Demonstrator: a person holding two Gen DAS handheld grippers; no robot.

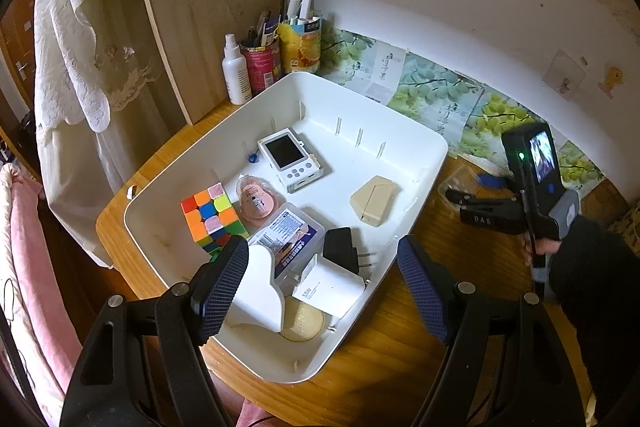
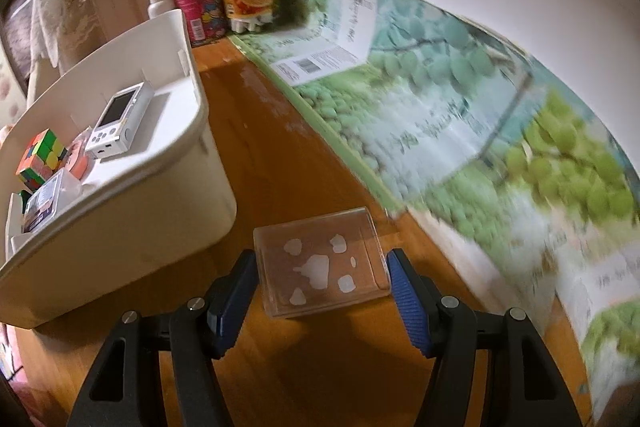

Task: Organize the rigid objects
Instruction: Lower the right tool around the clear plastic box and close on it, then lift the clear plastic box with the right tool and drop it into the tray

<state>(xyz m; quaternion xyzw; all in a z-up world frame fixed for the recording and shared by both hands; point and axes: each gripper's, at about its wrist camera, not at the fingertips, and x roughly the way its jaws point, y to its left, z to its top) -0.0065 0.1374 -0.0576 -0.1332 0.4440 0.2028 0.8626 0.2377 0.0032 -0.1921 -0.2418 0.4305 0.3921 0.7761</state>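
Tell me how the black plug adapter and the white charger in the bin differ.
The black plug adapter is dark and looks smaller; the white charger is white, looks larger and carries printed text. The black adapter's metal prongs show, pointing right; none are visible on the white charger. Both are boxy power bricks lying side by side in the white bin.

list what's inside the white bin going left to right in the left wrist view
rubik's cube → pink round item → white handheld device with a screen → black plug adapter → beige box. All lie in the white bin.
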